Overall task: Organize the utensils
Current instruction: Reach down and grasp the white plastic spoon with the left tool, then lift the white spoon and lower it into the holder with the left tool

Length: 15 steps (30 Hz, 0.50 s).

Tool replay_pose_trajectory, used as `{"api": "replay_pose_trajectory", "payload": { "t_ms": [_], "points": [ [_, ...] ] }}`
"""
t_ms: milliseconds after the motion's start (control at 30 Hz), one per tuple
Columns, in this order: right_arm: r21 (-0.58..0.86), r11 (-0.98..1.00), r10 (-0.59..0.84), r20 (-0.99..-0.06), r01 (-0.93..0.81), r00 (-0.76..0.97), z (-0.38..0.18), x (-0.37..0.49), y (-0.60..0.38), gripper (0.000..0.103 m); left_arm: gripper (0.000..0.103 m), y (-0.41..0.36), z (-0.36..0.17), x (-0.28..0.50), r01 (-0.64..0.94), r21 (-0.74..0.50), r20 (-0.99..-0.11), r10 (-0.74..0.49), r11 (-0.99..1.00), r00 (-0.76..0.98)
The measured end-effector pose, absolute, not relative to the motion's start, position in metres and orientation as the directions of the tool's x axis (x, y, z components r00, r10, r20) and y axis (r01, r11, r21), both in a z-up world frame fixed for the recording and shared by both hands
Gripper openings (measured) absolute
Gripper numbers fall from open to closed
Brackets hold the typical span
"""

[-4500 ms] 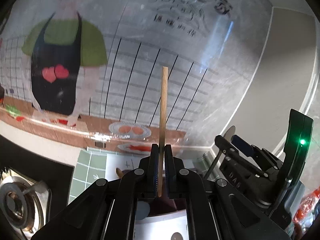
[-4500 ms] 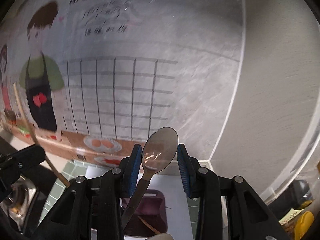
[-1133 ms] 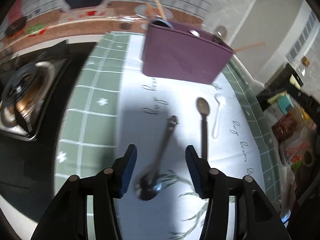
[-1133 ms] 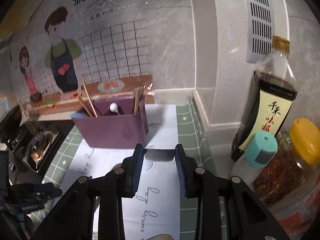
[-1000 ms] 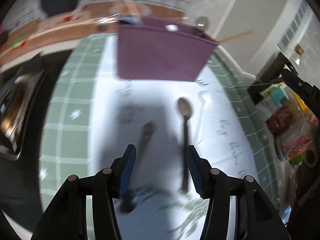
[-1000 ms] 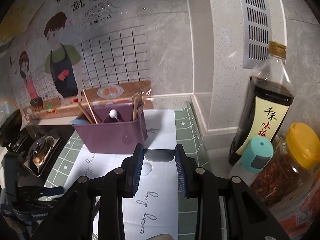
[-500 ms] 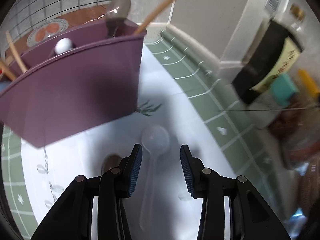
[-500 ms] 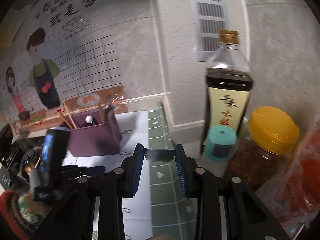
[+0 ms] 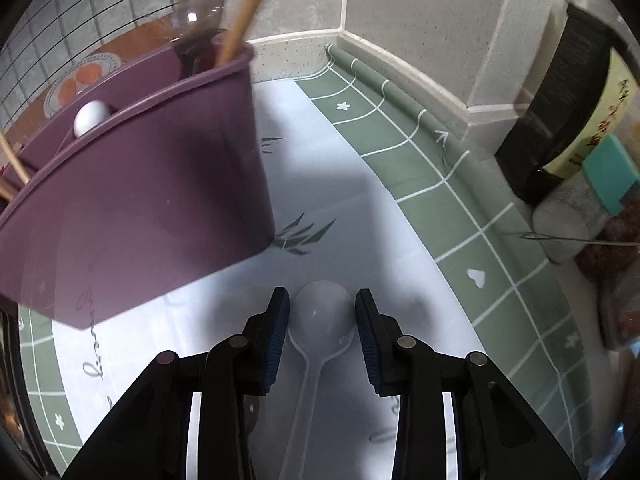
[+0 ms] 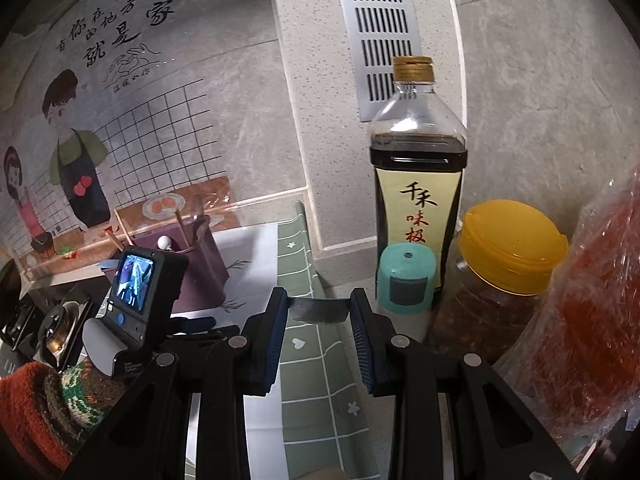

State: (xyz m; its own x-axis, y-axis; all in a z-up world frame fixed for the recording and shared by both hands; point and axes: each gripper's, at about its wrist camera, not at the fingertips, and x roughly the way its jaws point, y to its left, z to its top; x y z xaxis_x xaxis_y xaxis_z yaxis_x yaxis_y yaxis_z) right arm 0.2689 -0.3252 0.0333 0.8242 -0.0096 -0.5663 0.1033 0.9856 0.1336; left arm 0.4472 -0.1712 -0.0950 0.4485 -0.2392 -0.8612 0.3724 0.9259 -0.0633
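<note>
Lying on the desk mat, the white plastic spoon has its bowl between the closing left gripper, pads not yet touching. The right gripper clamps a dark metal piece beside a bottle labelled 千禾味极.

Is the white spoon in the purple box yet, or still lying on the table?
Still out. The white spoon lies flat on the mat in front of the purple box, its bowl between the closing jaws of the left gripper, not yet pinched.

Open mat is left at twelve o'clock. Passage at ten o'clock is blocked by the purple holder; at two o'clock bottles are crowded.
</note>
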Motion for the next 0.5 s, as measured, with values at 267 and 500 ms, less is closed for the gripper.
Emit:
{"api": "replay_pose_trajectory", "payload": {
  "t_ms": [267, 500],
  "points": [
    [0.135, 0.991, 0.065, -0.548, 0.012, 0.834, 0.041, 0.271, -0.302, 0.029, 0.035, -0.12, -0.061, 0.405, 0.302, -0.244, -0.789, -0.37, 0.922, 0.491],
    [0.143, 0.987, 0.143, -0.559, -0.075, 0.817, 0.043, 0.277, -0.274, 0.029, 0.035, -0.069, -0.027, 0.364, 0.235, -0.306, -0.716, -0.385, 0.923, 0.582]
  ]
}}
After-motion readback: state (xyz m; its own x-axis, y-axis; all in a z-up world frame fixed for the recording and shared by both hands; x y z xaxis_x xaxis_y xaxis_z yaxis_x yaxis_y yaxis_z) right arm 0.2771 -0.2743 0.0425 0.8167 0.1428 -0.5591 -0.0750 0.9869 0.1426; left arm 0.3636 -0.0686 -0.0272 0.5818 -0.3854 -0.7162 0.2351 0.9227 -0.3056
